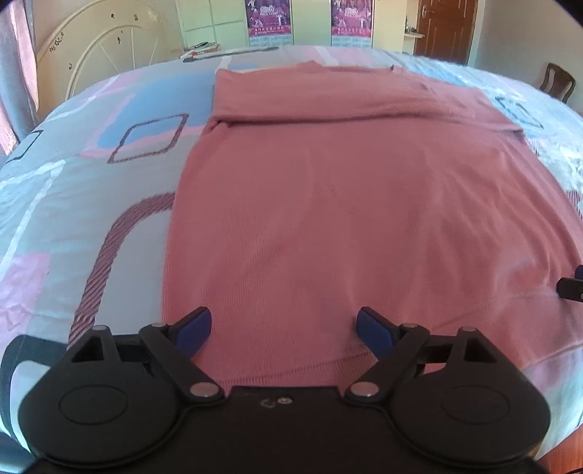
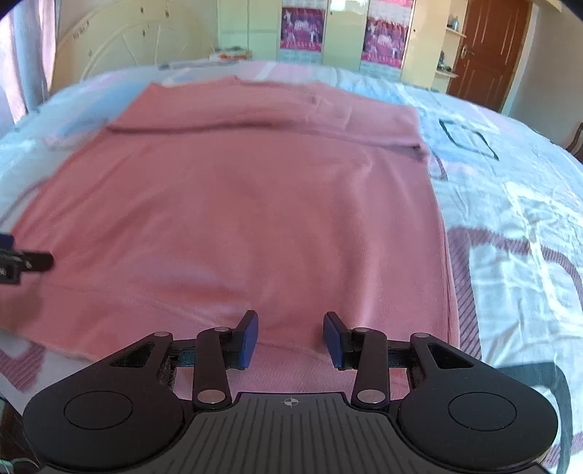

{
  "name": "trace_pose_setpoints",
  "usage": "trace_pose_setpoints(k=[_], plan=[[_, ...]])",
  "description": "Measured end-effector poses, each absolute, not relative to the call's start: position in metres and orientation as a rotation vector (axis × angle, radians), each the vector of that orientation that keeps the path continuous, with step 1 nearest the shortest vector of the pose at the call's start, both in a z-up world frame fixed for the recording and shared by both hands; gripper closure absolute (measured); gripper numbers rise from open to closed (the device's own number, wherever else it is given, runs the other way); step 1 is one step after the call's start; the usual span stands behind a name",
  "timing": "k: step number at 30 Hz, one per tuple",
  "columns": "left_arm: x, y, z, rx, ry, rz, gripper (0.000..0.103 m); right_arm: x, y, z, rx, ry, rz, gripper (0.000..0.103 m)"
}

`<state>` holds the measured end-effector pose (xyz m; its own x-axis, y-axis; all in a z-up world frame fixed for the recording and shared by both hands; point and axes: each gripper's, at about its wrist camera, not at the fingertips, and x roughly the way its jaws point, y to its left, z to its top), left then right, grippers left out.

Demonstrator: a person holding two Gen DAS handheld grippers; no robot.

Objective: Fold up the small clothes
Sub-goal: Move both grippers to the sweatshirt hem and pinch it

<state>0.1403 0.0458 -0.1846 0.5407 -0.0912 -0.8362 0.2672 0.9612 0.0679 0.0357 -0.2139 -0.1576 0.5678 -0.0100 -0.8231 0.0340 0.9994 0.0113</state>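
A pink garment (image 1: 346,204) is laid flat on a bed (image 1: 73,175), its far part already folded over toward the near side as a band across its width. The bedspread is patterned in pale blue, pink and grey with outlined squares.

The left hand-held gripper (image 1: 284,330) is seen above the near left part of the garment, its blue pads (image 1: 195,330) spread wide with nothing between them: released. The right hand-held gripper (image 2: 290,337) is seen above the near right part, close to the hem; its pads (image 2: 248,337) are set narrower, yet a clear gap is left and no cloth is pinched.

Two purple posters (image 1: 267,16) are hung on the far cupboards; their writing is too small to be read. A brown door (image 2: 488,47) is seen far right. A cream headboard (image 1: 94,51) stands far left.
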Motion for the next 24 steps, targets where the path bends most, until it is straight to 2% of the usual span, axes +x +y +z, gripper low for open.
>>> trace_pose_setpoints(k=[7, 10, 11, 19, 21, 24], plan=[[0.135, 0.053, -0.184, 0.177, 0.983, -0.2, 0.016, 0.022, -0.226, -0.147, 0.064, 0.94, -0.077, 0.063], [0.131, 0.057, -0.181, 0.178, 0.974, -0.19, 0.016, 0.016, -0.239, -0.147, 0.075, 0.944, -0.131, 0.055], [0.13, 0.059, -0.18, 0.173, 0.973, -0.185, 0.016, 0.013, -0.244, -0.147, 0.083, 0.946, -0.149, 0.05], [0.127, 0.08, -0.177, 0.159, 0.968, -0.153, 0.017, -0.007, -0.274, -0.154, 0.119, 0.964, -0.256, 0.048], [0.127, 0.086, -0.178, 0.153, 0.972, -0.142, 0.017, -0.008, -0.279, -0.155, 0.139, 0.965, -0.268, 0.042], [0.127, 0.095, -0.182, 0.141, 0.985, -0.129, 0.017, -0.008, -0.281, -0.157, 0.147, 0.969, -0.276, 0.04]])
